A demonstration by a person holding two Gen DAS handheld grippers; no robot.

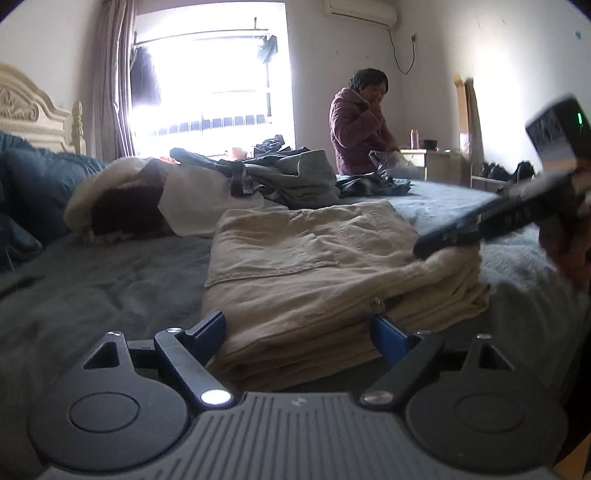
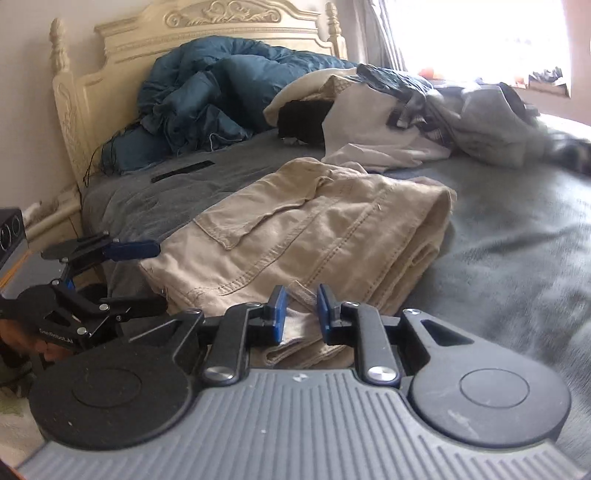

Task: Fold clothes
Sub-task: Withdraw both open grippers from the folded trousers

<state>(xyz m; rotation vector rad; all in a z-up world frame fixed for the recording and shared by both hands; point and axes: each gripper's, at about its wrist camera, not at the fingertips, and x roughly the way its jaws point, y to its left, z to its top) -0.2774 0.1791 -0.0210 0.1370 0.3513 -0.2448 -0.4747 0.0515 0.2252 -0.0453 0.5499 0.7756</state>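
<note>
Beige trousers (image 1: 314, 266) lie folded in a thick stack on the grey bed cover (image 1: 110, 288). My left gripper (image 1: 299, 332) is open wide at the stack's near edge, and its blue pads do not press the cloth. In the right wrist view the left gripper (image 2: 159, 275) is beside the trousers' (image 2: 314, 221) left end. My right gripper (image 2: 301, 312) is nearly closed, with a fold of the trousers' near corner between its pads. From the left wrist view the right gripper (image 1: 421, 251) reaches in from the right onto the stack's top corner.
A heap of unfolded clothes (image 1: 258, 173) lies farther back on the bed. A blue duvet (image 2: 207, 96) is bunched against the cream headboard (image 2: 221, 26). A person in a purple jacket (image 1: 358, 125) sits at the bed's far edge. A flat black item (image 2: 183, 171) lies near the duvet.
</note>
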